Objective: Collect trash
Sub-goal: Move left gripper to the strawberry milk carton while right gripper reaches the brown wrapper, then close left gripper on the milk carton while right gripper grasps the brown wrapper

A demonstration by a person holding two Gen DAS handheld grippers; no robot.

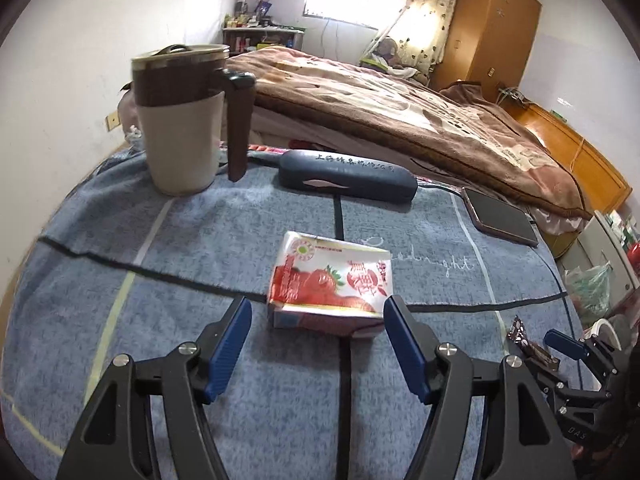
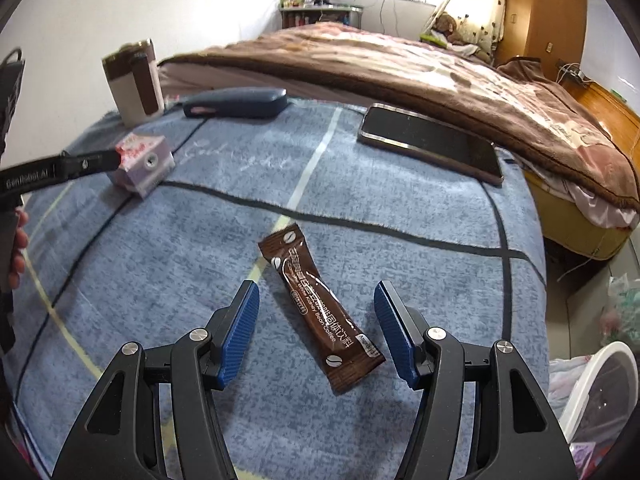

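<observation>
**Two grippers poised over two pieces of trash**

Left gripper (image 1: 318,314) spread wide, nothing held, strawberry carton (image 1: 330,284) lying flat just ahead of its tips on the blue cloth (image 1: 200,240) of the worktop. Right gripper (image 2: 316,304) likewise wide and empty, straddling the brown coffee sachet (image 2: 320,308) without touching.

Likely trouble: sachet thin and flat, so pads could pinch cloth instead, or slide off the film. Carton about as wide as the gap; could skid away if nudged by one pad.

Further back: lidded mug (image 1: 184,120), dark case (image 1: 348,178), phone (image 1: 500,216) far right, none blocking either approach. Bed (image 1: 400,100) beyond.
</observation>
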